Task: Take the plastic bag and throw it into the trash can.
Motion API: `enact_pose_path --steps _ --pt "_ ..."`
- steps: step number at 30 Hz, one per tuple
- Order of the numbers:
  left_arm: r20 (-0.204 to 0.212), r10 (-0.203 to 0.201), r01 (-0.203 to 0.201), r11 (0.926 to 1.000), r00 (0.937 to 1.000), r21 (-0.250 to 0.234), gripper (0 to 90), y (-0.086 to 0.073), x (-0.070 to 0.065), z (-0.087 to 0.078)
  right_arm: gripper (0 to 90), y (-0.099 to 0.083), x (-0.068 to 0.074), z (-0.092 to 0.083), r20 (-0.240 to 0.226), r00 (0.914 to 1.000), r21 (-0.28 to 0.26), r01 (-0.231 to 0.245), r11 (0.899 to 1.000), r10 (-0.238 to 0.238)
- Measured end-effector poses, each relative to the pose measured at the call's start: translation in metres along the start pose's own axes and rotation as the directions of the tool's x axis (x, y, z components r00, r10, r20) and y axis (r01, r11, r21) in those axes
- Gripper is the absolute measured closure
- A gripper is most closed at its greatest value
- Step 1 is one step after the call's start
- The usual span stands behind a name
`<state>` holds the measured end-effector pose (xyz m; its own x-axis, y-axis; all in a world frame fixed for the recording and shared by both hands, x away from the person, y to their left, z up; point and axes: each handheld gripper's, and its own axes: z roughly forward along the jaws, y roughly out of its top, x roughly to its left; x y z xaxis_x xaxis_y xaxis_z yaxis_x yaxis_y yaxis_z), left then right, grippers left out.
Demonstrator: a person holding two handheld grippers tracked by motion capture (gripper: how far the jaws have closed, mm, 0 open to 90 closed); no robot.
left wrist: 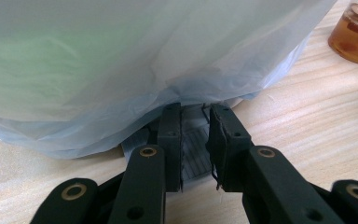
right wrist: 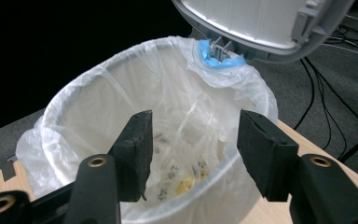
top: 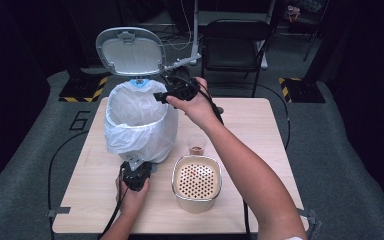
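Pressing the bin's pedal (left wrist: 193,151) with closed jaws, the left gripper (top: 136,176) holds the lid (top: 130,51) up while the right gripper (right wrist: 193,154) hangs open and empty over the lined bin (top: 139,120) at the table's far left; steady pedal pressure seems key.

perforated container (top: 196,181), cup w/ drink (top: 196,144), folding chair (top: 235,45)

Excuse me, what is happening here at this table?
A person works at a small bin lined with a white bag; its lid stands open. The left gripper is low at the bin's front, shut on the pedal under the bag's edge. The right gripper hovers over the bin's mouth, open, with nothing between its fingers; scraps lie in the bag below. A perforated container and a cup of brownish liquid stand beside the bin.
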<state>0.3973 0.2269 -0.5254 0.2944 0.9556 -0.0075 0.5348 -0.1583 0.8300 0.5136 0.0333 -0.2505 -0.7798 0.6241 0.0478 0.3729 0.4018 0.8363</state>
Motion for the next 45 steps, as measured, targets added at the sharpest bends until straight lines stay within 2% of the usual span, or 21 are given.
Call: enact_pose_path --steps 2,5,11,15,22,23,24,25,29,31,34,37,44,45 --pt "0.0 0.001 -0.001 1.0 1.0 0.005 75.0 0.0 0.0 0.0 43.7 -0.002 -0.003 -0.003 0.001 0.9998 -0.007 0.021 1.0 -0.021" --pt "-0.002 0.001 -0.001 1.0 1.0 0.005 75.0 0.0 0.0 0.0 42.1 -0.006 -0.004 -0.011 -0.006 1.0 -0.02 -0.001 1.0 0.001" --pt "-0.002 0.001 -0.001 1.0 1.0 -0.002 75.0 0.0 0.0 0.0 39.7 -0.016 -0.008 -0.02 0.002 0.9998 -0.025 0.018 1.0 -0.018" --pt "-0.003 0.001 -0.001 1.0 1.0 -0.002 75.0 0.0 0.0 0.0 37.9 -0.024 -0.013 -0.028 0.002 1.0 -0.024 -0.003 1.0 0.003" --pt "-0.002 0.003 -0.003 1.0 1.0 -0.001 75.0 0.0 0.0 0.0 35.8 -0.042 -0.024 -0.036 0.024 0.9996 -0.019 0.015 1.0 -0.015" --pt "0.007 -0.026 0.026 0.9997 0.9996 -0.003 75.0 -0.001 -0.002 0.001 35.8 -0.046 -0.027 -0.037 0.029 0.9995 -0.022 0.016 1.0 -0.015" --pt "0.007 -0.026 0.026 0.9997 0.9996 -0.003 75.0 -0.001 -0.002 0.001 35.8 -0.046 -0.027 -0.037 0.029 0.9995 -0.022 0.016 1.0 -0.015" --pt "0.008 -0.025 0.025 0.9997 0.9997 -0.002 75.0 -0.001 -0.001 0.001 35.3 -0.048 -0.028 -0.038 0.03 0.9995 -0.017 -0.002 1.0 0.002" --pt "0.01 -0.021 0.021 0.9998 0.9997 -0.001 75.0 0.0 -0.001 0.001 34.6 -0.06 -0.038 -0.042 0.037 0.9991 -0.023 -0.02 1.0 0.021" --pt "0.011 -0.01 0.01 0.9999 0.9999 0.006 75.0 -0.001 -0.001 0.0 33.2 -0.065 -0.04 -0.043 0.043 0.9988 -0.028 -0.024 0.999 0.025" --pt "0.011 -0.041 0.041 0.9991 0.9991 -0.005 75.0 -0.001 -0.003 0.001 31.4 -0.075 -0.044 -0.044 0.04 0.9988 -0.028 -0.028 0.999 0.029" --pt "0.01 -0.024 0.025 0.9996 0.9997 -0.011 75.0 -0.001 -0.002 0.001 30.6 -0.083 -0.048 -0.044 0.048 0.9986 -0.023 -0.022 0.999 0.023" --pt "0.008 -0.025 0.026 0.9996 0.9996 -0.011 75.0 -0.001 -0.002 0.001 28.7 -0.098 -0.054 -0.045 0.049 0.9977 -0.027 -0.046 0.999 0.047" --pt "0.012 -0.023 0.023 0.9997 0.9997 -0.002 75.0 -0.001 -0.001 0.001 27.5 -0.106 -0.057 -0.043 0.05 0.9975 -0.024 -0.048 0.999 0.049"
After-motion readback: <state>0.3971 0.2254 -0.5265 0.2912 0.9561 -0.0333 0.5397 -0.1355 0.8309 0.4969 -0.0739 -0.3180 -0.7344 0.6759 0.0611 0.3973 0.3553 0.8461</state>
